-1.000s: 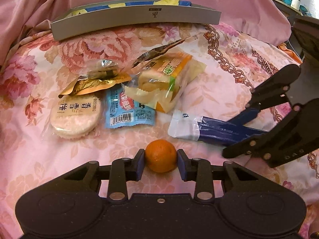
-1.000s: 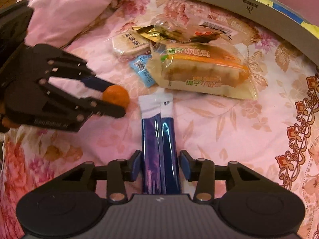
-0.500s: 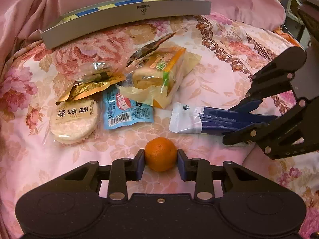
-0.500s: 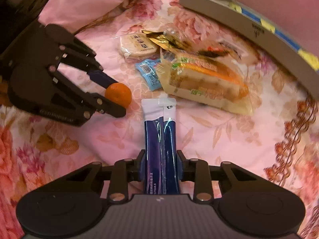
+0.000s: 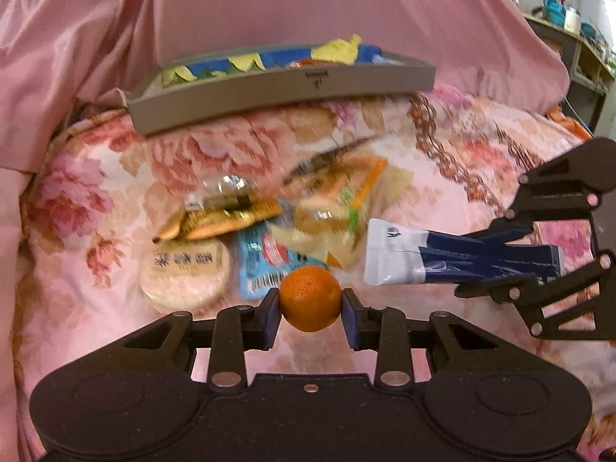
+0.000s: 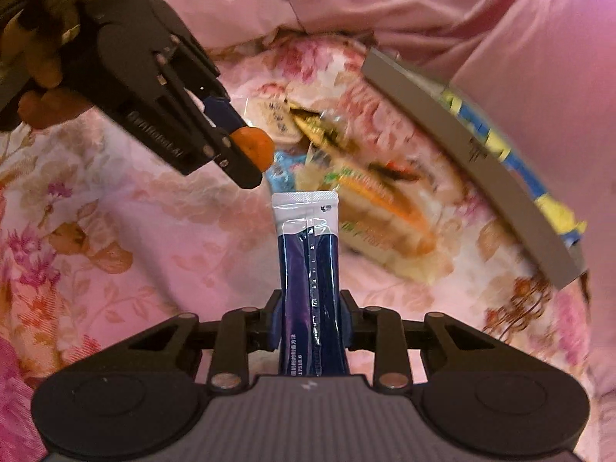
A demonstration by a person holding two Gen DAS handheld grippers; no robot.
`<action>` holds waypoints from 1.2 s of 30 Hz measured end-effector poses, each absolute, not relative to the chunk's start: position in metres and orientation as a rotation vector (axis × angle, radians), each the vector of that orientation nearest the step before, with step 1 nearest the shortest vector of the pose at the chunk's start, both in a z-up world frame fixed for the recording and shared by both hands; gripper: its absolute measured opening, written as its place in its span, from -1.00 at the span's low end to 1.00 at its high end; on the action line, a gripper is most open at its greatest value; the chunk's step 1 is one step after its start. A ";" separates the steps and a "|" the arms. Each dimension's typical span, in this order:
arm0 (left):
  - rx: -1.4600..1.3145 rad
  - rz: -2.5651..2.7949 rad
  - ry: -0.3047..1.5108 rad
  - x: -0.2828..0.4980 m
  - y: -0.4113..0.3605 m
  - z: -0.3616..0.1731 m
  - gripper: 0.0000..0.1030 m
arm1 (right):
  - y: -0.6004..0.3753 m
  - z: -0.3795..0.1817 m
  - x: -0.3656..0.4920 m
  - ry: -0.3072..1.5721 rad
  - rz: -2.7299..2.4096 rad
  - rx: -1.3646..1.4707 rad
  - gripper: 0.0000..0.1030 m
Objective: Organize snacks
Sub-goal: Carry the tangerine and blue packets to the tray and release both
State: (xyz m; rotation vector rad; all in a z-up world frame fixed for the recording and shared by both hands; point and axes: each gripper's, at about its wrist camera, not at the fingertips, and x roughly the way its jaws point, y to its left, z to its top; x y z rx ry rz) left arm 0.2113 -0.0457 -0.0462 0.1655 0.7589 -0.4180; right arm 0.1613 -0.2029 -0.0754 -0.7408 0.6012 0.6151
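Two tongs clenched: left tongs [image 5: 310,310] grasp orange [image 5: 310,298], right tongs [image 6: 310,325] grasp blue sachet [image 6: 310,269].

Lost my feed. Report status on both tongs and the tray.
Left tongs shut on orange. Right tongs shut on blue sachet. Grey tray ahead, part filled. Loose snack pile lies between; nothing blocking.
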 end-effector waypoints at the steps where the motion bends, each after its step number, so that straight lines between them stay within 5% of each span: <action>1: 0.161 -0.414 0.755 0.213 -0.045 -0.044 -0.32 | -0.202 -0.075 0.160 0.585 0.611 -0.757 -0.40; 19: 0.064 -0.267 0.555 0.249 -0.029 0.015 -0.31 | -0.205 -0.026 0.161 0.341 0.529 -0.731 -0.42; 36: -0.031 -0.058 0.419 0.361 -0.023 0.064 -0.31 | -0.203 0.044 0.298 0.190 0.274 -0.621 -0.41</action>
